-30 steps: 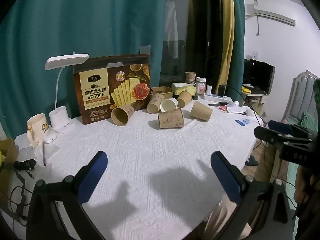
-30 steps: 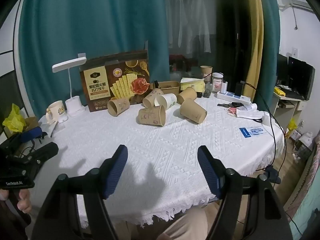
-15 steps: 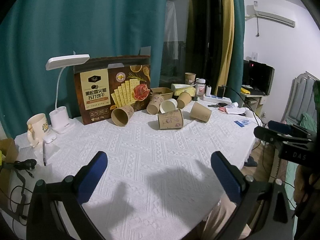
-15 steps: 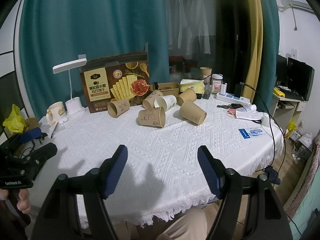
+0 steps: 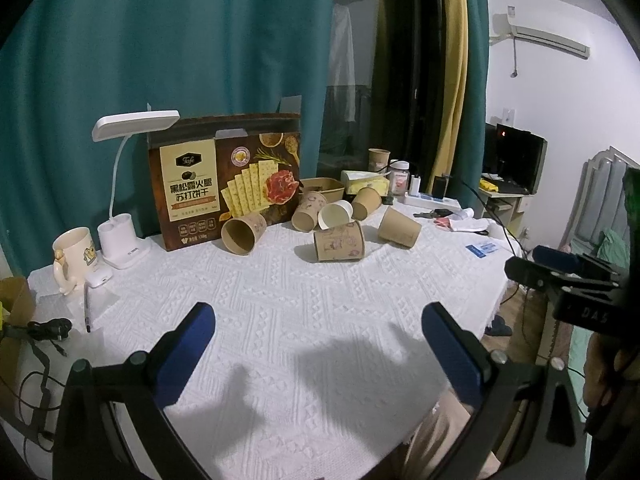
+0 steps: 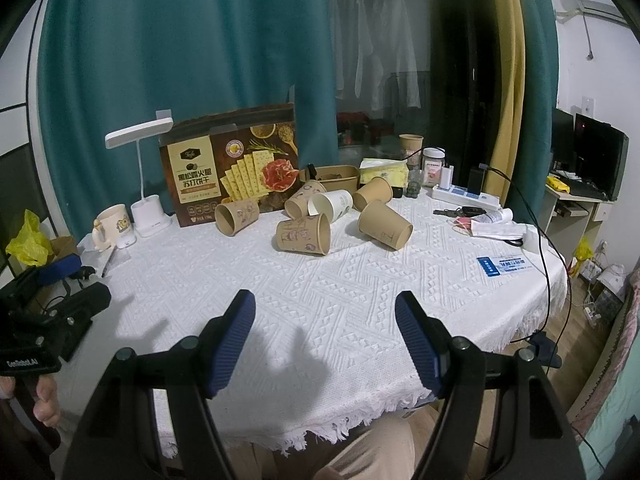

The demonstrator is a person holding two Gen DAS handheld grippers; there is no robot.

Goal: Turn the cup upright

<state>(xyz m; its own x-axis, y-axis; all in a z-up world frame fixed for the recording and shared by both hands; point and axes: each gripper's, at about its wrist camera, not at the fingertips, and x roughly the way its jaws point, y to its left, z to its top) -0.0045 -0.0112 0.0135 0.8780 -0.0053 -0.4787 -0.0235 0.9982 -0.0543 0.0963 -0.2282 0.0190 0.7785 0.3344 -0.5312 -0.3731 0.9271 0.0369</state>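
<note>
White textured cloth is covering the counter (image 6: pixel 360 280), and both tools are hovering over its near edge at the bottom of their frames. The right gripper (image 6: pixel 325 304) is showing its blue pads spread wide with nothing between them. The left gripper (image 5: pixel 318 316) is likewise standing spread and empty. Neither is touching any cup.

Further up, at mid-frame, a cluster of brown paper cups is lying tipped over, well apart from both tools. The nearest is a printed paper cup (image 6: pixel 304 234), lying on its side just ahead of the others. A plain brown cup (image 6: pixel 386 224) is lying to its right and another printed one (image 6: pixel 236 216) to its left. A white cup (image 6: pixel 330 204) is resting behind among two more.

Beyond them a biscuit box (image 6: pixel 232 176) is standing against the teal curtain.

Assessment: the printed paper cup is judged very light, thin-walled and easily crushed or rolled. Hold is advised across the side wall near mid-body, with gentle squeeze only. A nudge is likely to send it rolling into its neighbours.
</note>
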